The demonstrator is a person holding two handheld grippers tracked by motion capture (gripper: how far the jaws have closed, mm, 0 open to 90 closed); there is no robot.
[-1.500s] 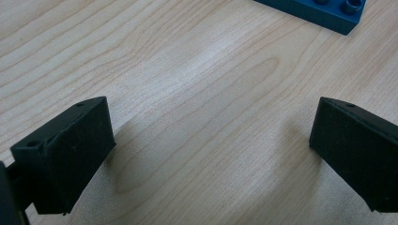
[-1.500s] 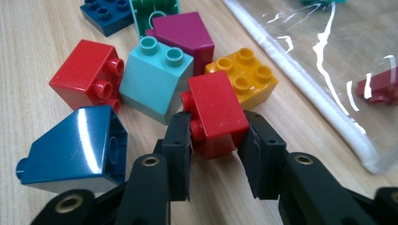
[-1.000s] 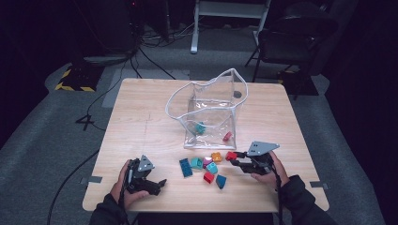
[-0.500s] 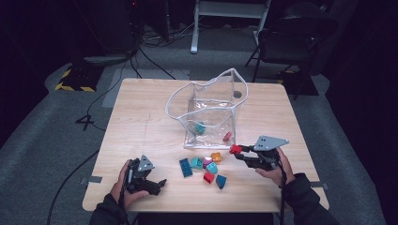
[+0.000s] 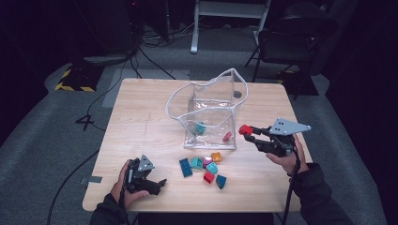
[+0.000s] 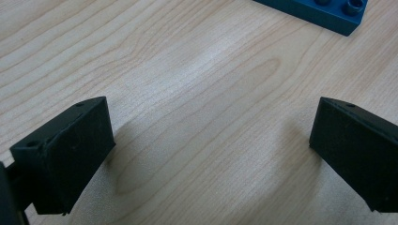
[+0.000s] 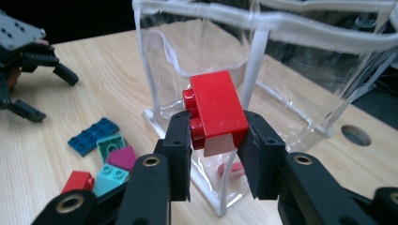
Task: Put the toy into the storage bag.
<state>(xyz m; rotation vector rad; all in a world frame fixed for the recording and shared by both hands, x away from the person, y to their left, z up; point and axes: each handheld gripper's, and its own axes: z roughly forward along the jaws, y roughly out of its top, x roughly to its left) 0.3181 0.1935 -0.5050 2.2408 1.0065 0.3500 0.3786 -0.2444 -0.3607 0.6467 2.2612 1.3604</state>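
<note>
Right gripper view: red brick (image 7: pixel 213 110) clamped betw. jaws of right gripper (image 7: pixel 218 140), raised beside clear bag (image 7: pixel 300 70).
Needs lifting above bag rim, centring over opening, then release w/o snagging soft wall. Left gripper (image 6: pixel 206 140) jaws wide apart, holding nothing, low over table (image 6: pixel 187 70); loose bricks (image 5: pixel 206 166) near bag front.

Black claws (image 5: pixel 247 133) (grey three-cornered plates on top), dark sleeves (image 5: pixel 319 192).

Red brick (image 7: pixel 216 108) airborne, tilted, beside clear bag (image 7: pixel 300 70).
</note>
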